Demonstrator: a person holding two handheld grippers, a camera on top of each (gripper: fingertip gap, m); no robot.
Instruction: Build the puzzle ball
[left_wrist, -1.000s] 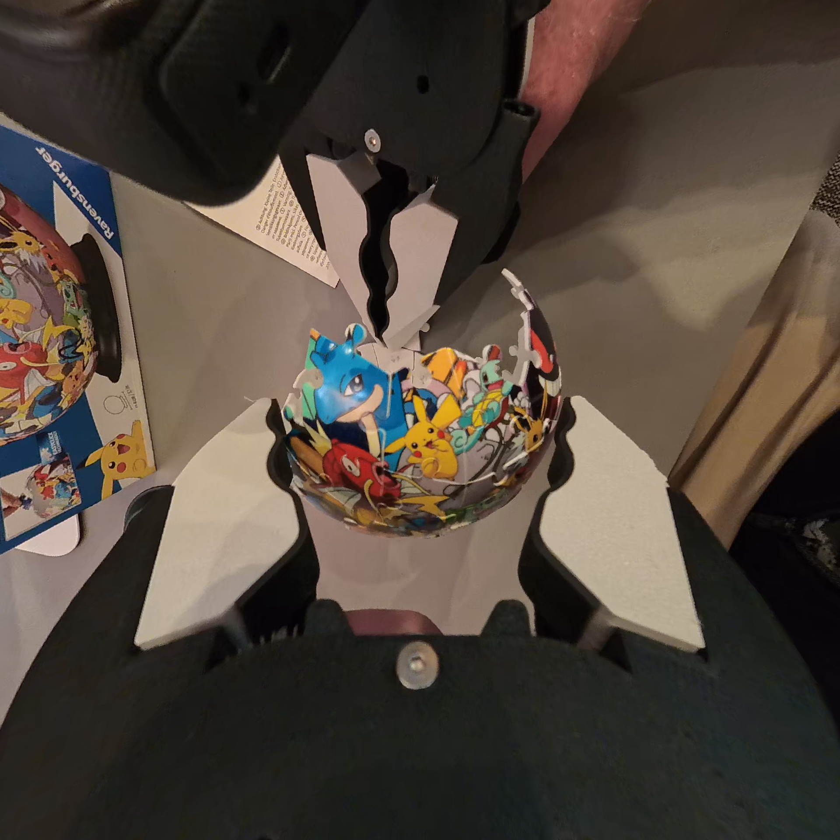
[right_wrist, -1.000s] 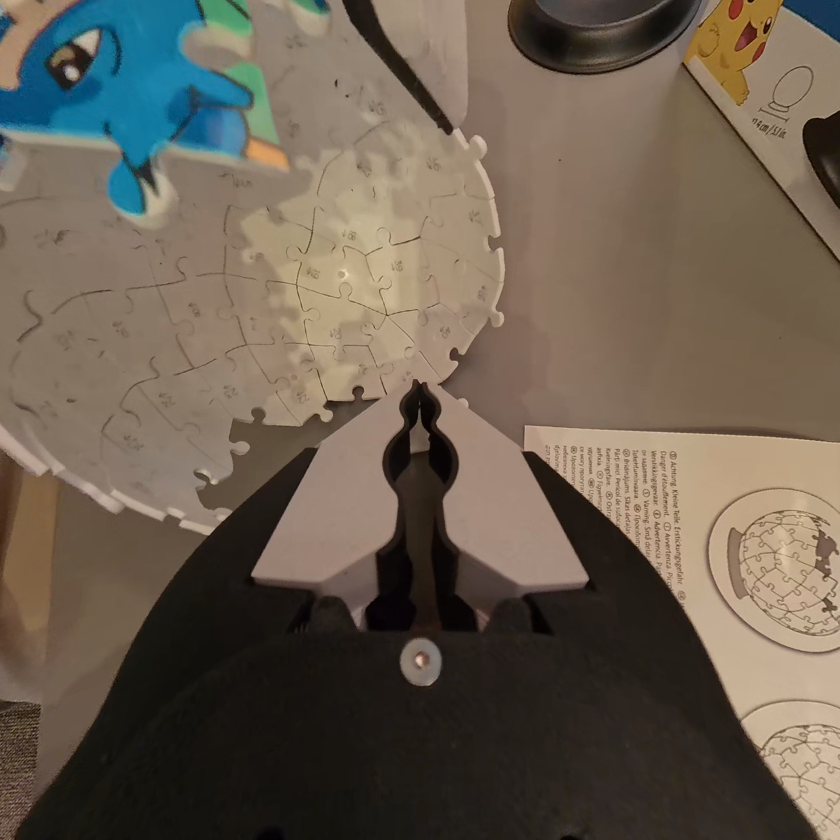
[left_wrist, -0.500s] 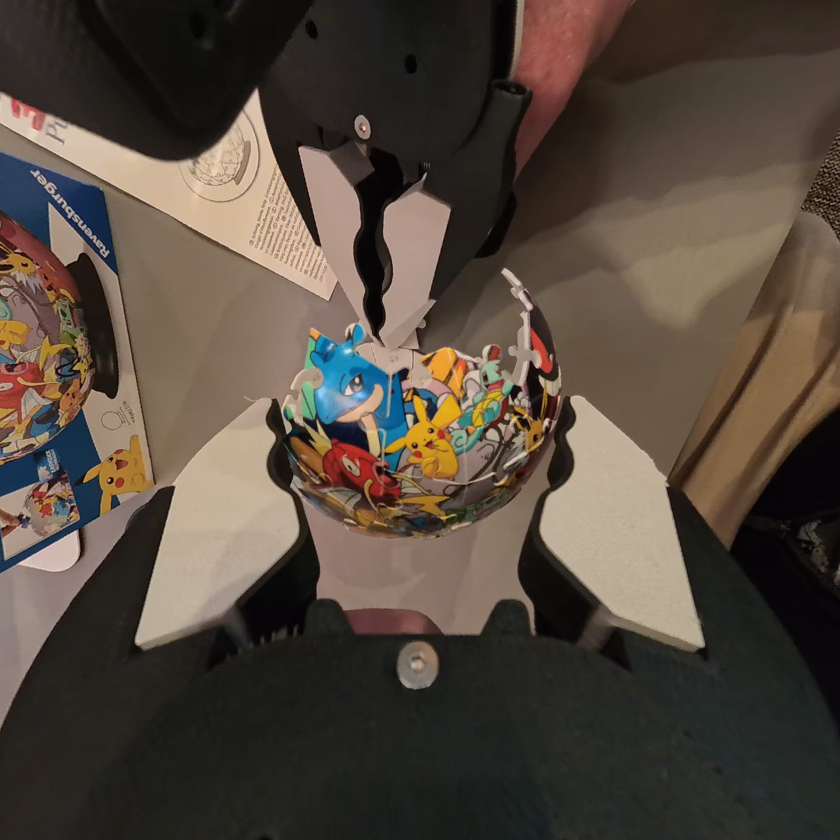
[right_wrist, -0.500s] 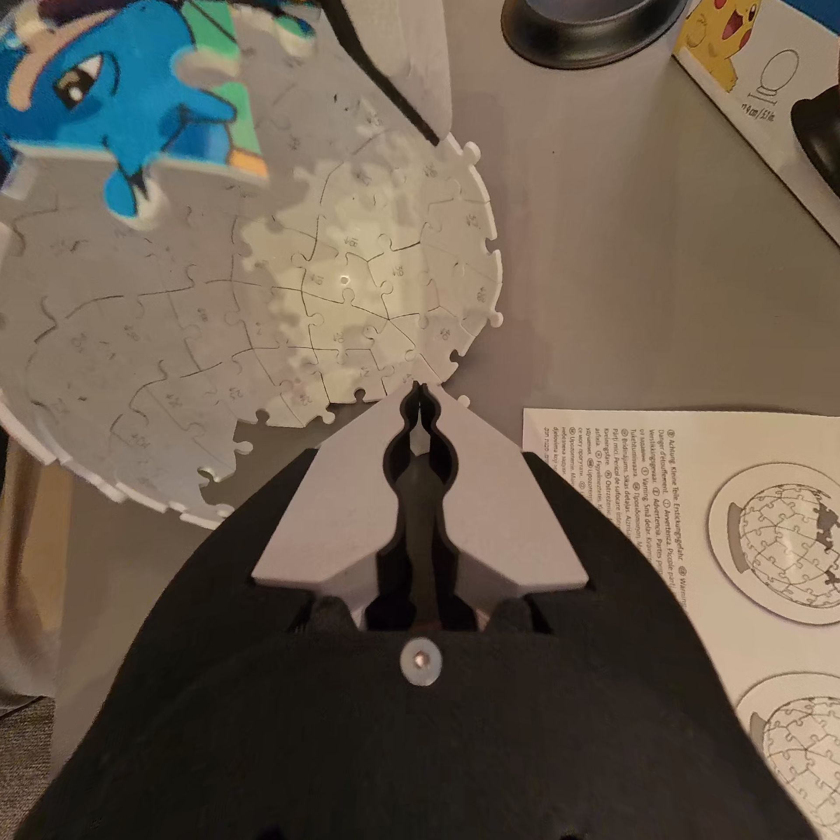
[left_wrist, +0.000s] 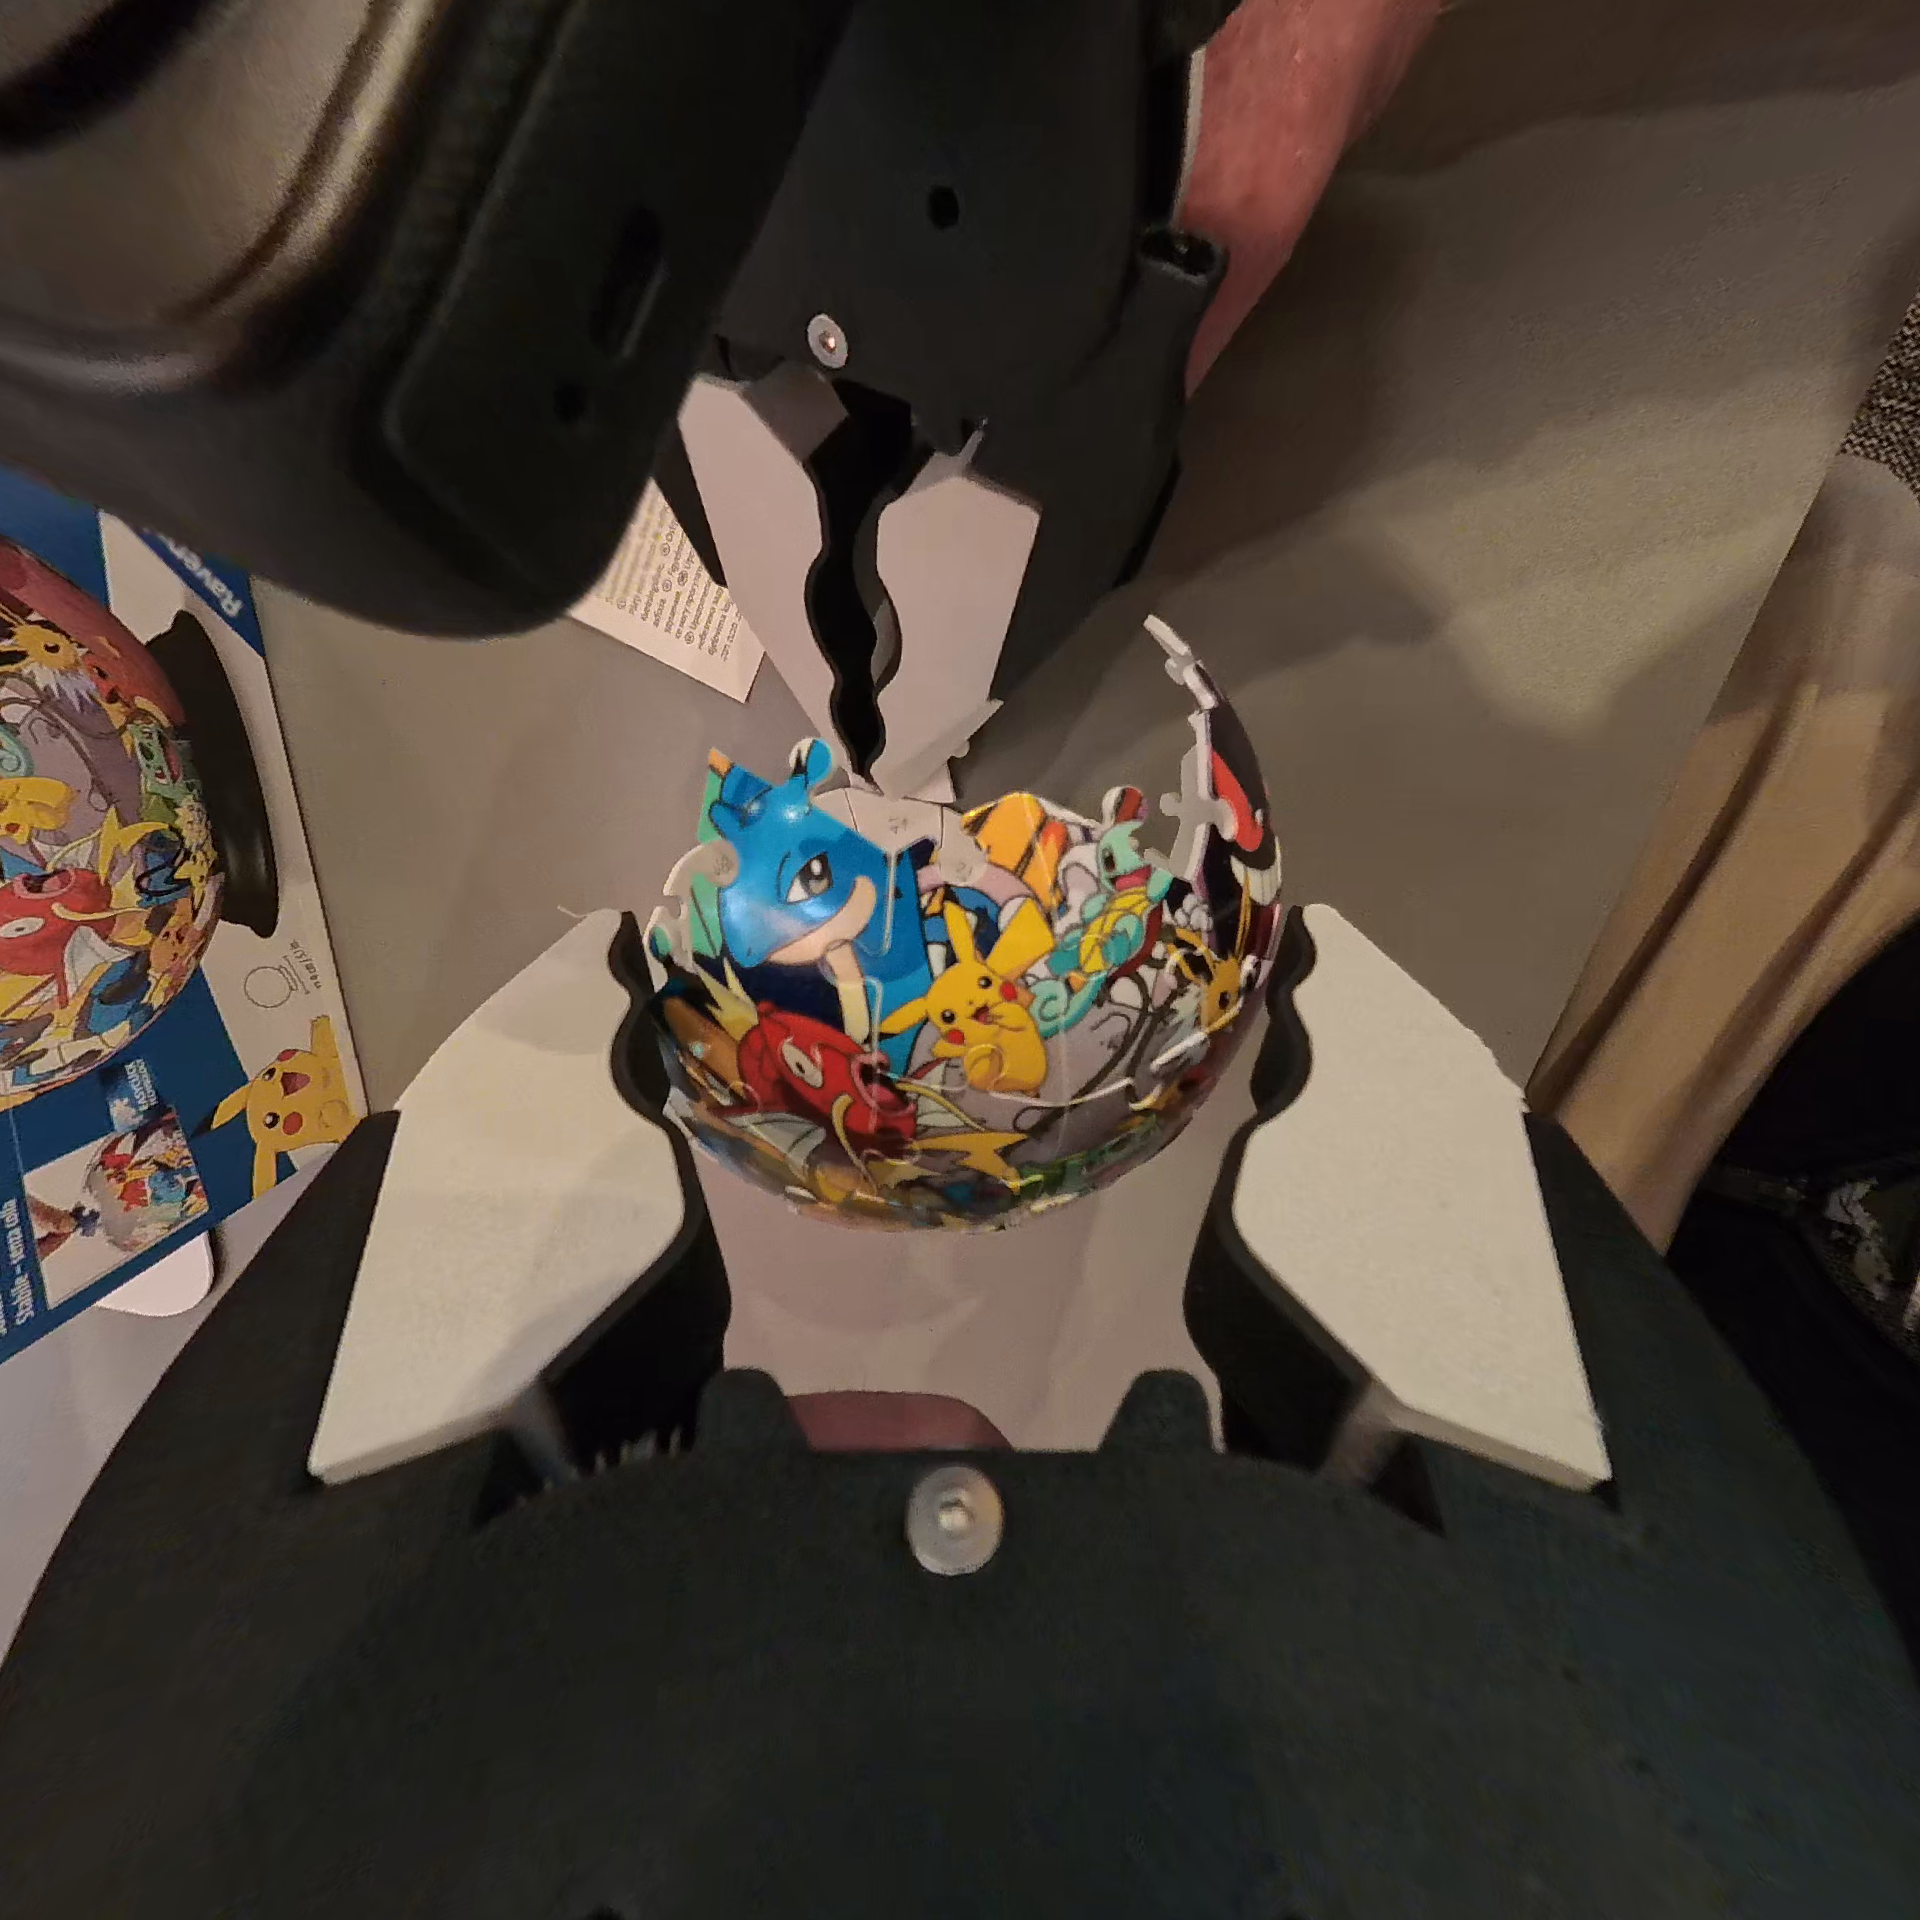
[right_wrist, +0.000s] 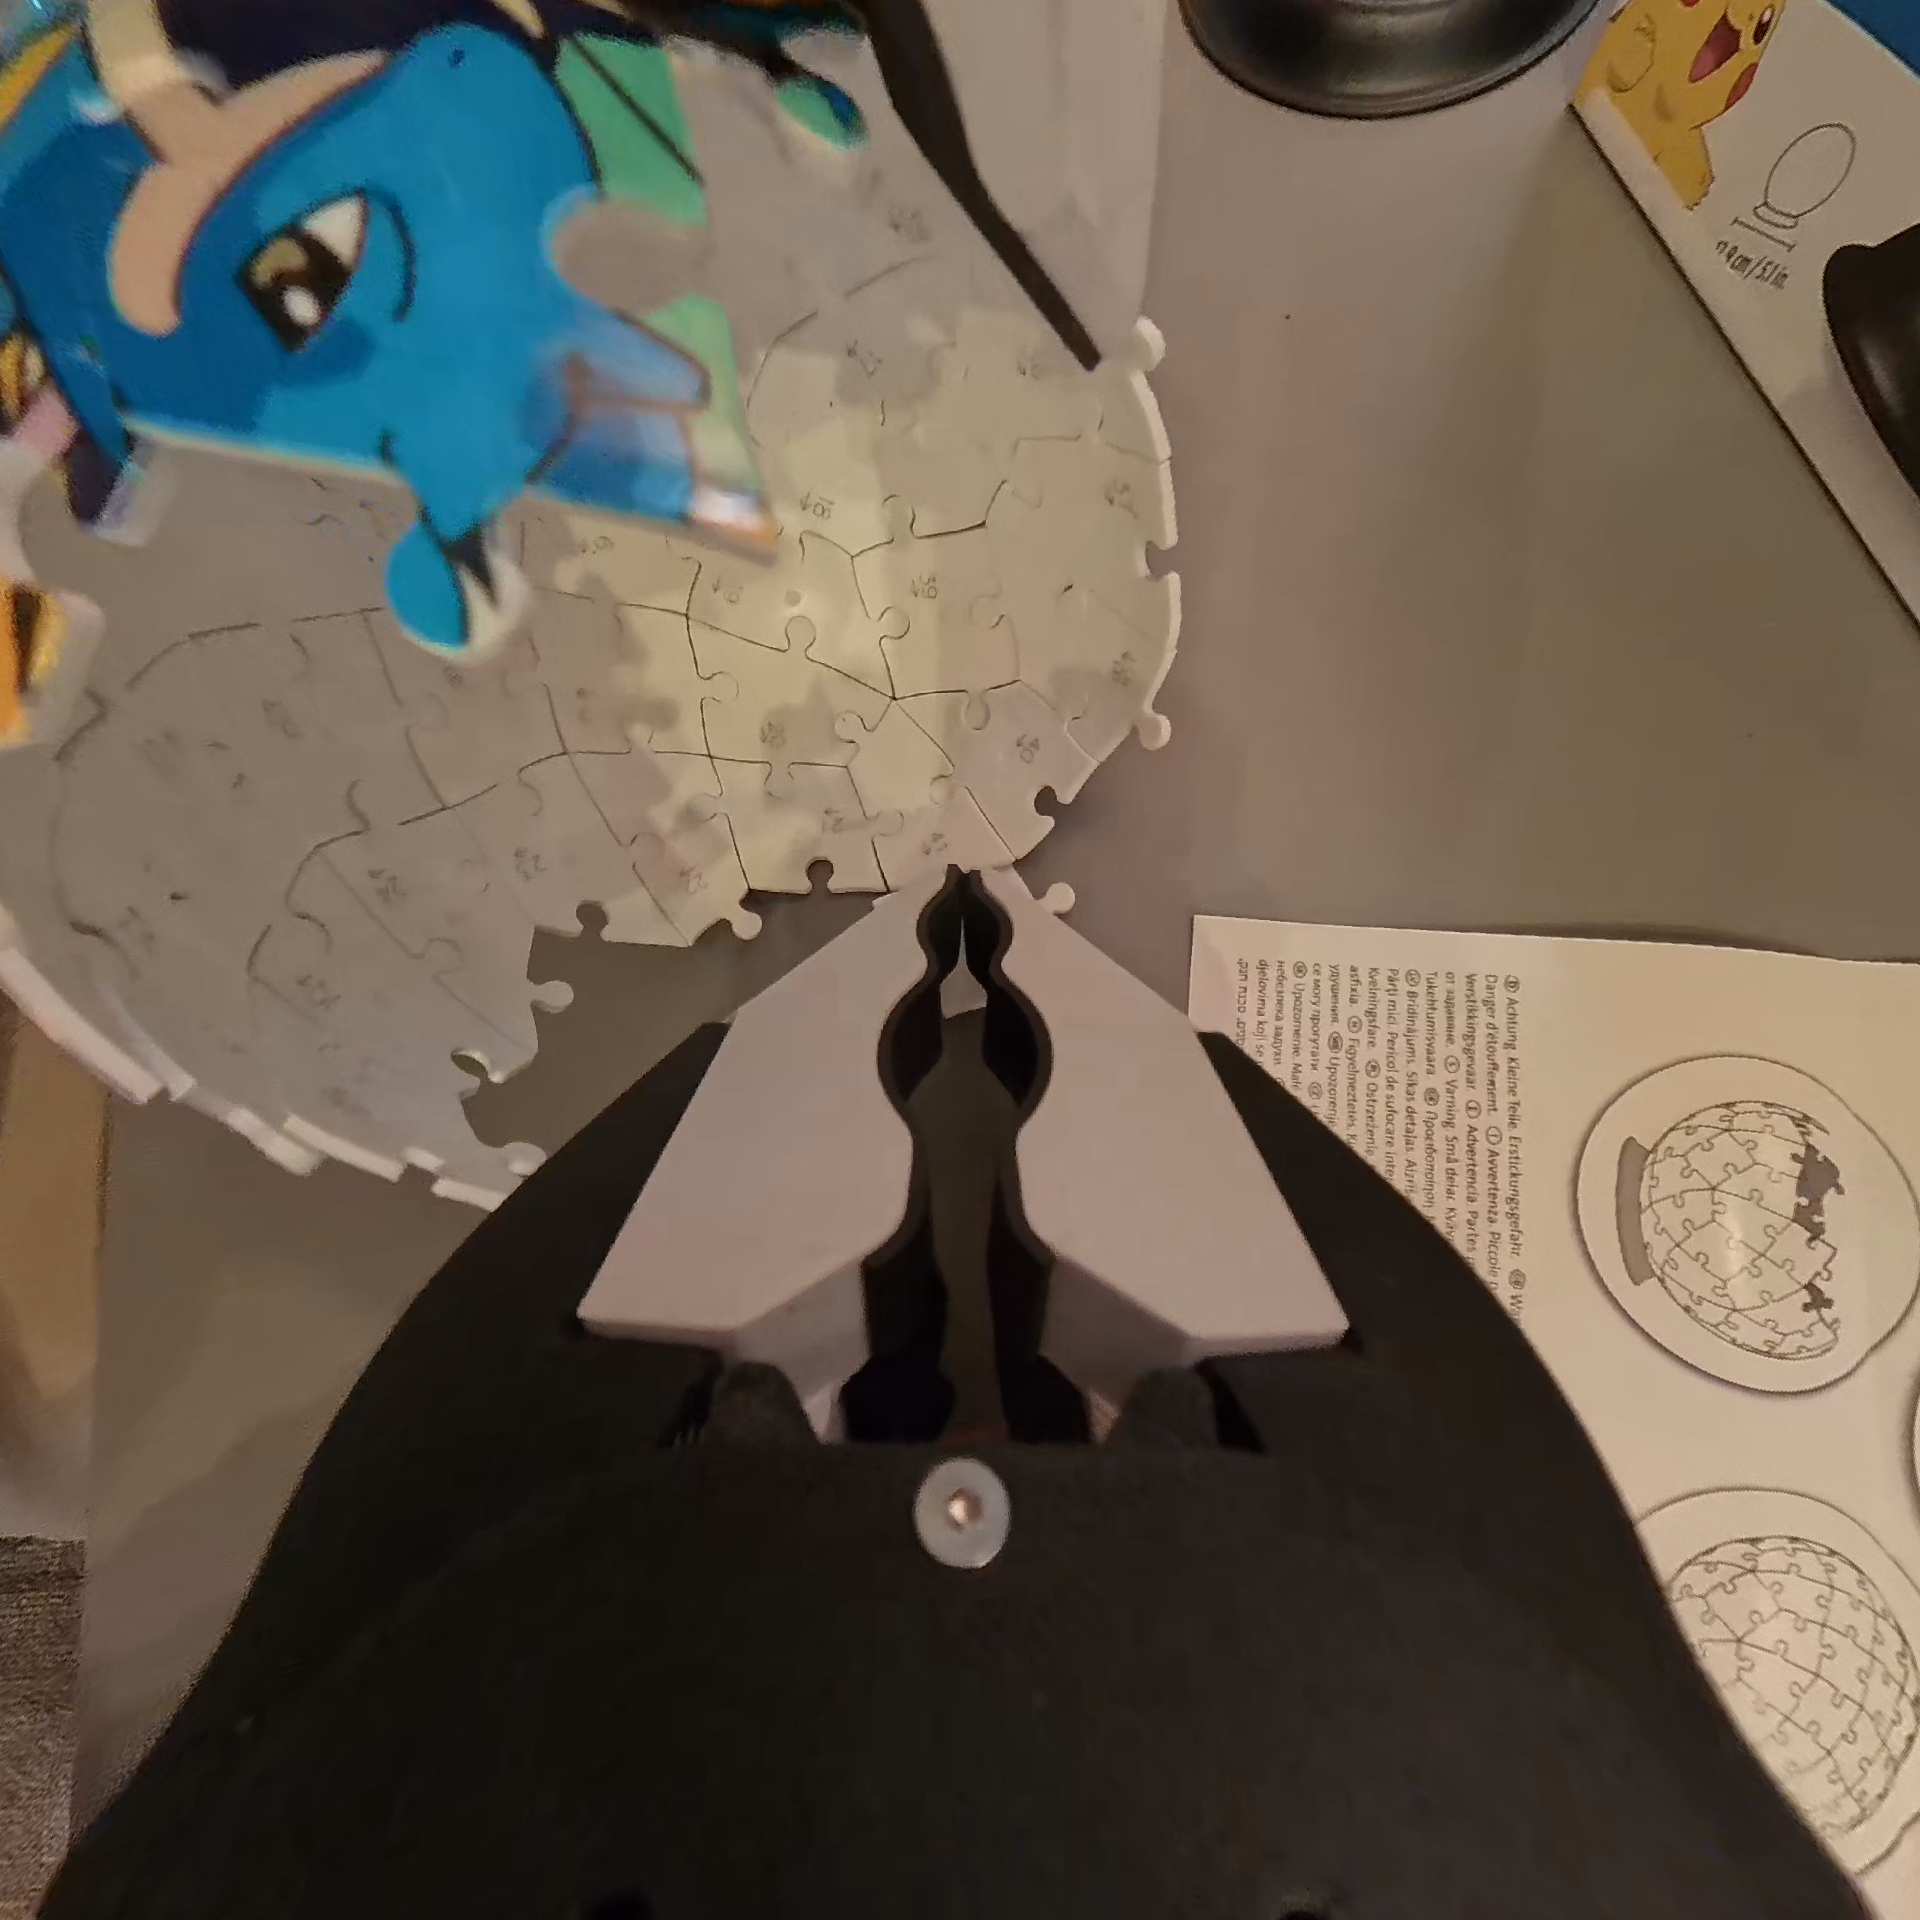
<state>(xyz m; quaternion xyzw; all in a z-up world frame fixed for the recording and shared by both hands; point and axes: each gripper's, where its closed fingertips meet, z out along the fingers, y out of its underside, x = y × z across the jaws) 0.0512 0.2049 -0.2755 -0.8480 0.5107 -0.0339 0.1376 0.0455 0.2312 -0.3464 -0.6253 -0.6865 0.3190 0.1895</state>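
Note:
The part-built puzzle ball (left_wrist: 966, 1039) is a colourful cartoon-printed bowl of joined pieces. My left gripper (left_wrist: 956, 997) is shut on it, one finger on each side, and holds it above the grey table. The right wrist view shows the bowl's white numbered inside (right_wrist: 810, 665) and a blue character section (right_wrist: 395, 343) at the upper left. My right gripper (right_wrist: 961, 883) is shut, its tips pinching a white-backed puzzle piece (left_wrist: 899, 821) at the bowl's rim. It also shows from above in the left wrist view (left_wrist: 868, 764).
The blue puzzle box (left_wrist: 135, 935) lies at the left on the grey table (left_wrist: 1455, 623). A white instruction sheet (right_wrist: 1610, 1195) lies at the right. A black round stand (right_wrist: 1382, 52) sits beyond the ball. A beige cloth edge (left_wrist: 1714, 935) borders the table at the right. Some 9 centimeters of space lies between my two pairs of fingers.
My right gripper has come closer over the ball, which looks larger in its view. Its tips stay at the same rim spot. My left gripper holds the ball as before.

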